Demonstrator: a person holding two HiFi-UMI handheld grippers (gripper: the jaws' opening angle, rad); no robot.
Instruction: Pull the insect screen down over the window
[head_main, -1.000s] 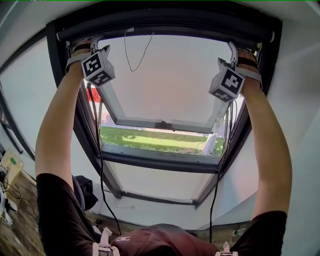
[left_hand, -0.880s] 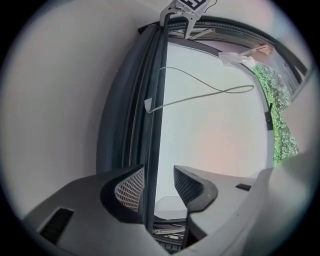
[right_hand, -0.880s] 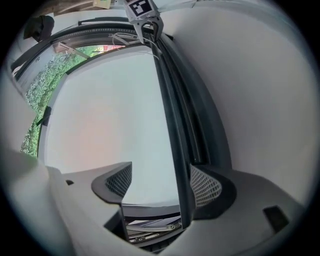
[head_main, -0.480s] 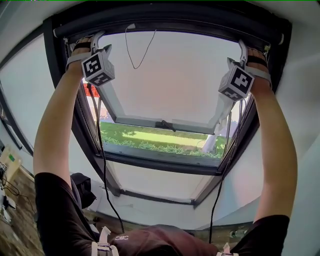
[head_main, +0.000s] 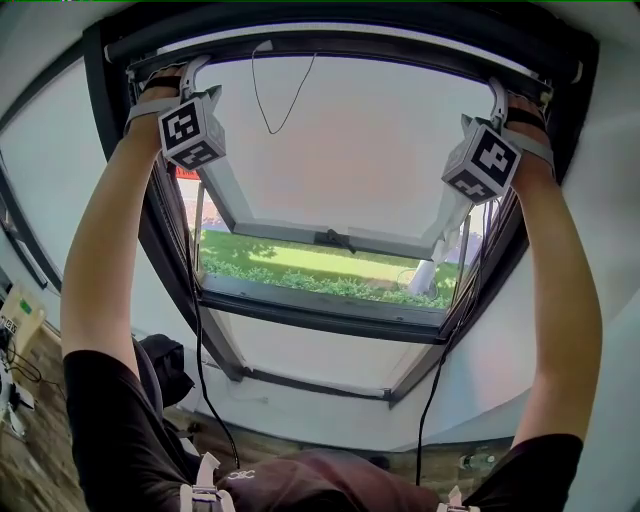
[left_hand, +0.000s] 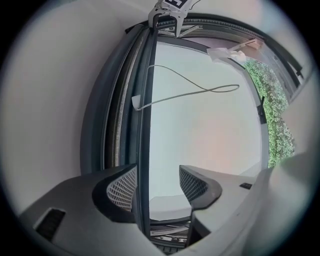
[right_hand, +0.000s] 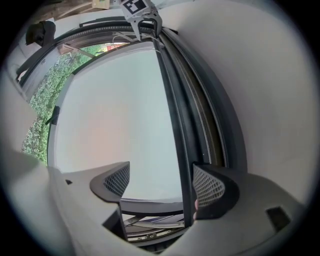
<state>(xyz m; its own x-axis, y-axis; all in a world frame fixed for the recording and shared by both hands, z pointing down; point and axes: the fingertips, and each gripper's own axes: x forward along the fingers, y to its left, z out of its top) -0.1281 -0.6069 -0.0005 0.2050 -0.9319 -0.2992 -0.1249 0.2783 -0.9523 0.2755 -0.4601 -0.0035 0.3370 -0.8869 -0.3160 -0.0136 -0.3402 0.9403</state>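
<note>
The insect screen's dark pull bar (head_main: 340, 48) runs along the top of the roof window, with a thin white cord loop (head_main: 276, 108) hanging from it. My left gripper (head_main: 182, 76) reaches up to the bar's left end and my right gripper (head_main: 500, 98) to its right end. In the left gripper view the bar (left_hand: 145, 125) lies between the jaws beside the left pad (left_hand: 121, 187), and the left gripper (left_hand: 157, 182) has just been opening. In the right gripper view the bar (right_hand: 175, 115) passes next to the right pad (right_hand: 207, 187). The right gripper (right_hand: 164, 185) has also just opened wider.
The window sash (head_main: 330, 240) is tilted outward, with grass (head_main: 320, 272) showing below it. Black cables (head_main: 200, 330) hang from both grippers past the dark window frame (head_main: 150, 230). A black bag (head_main: 165, 365) lies on the wooden floor at lower left.
Both grippers stay up at the top bar. The right gripper sits further right and slightly lower in the head view, the left has barely shifted, and the view has tilted a little.
</note>
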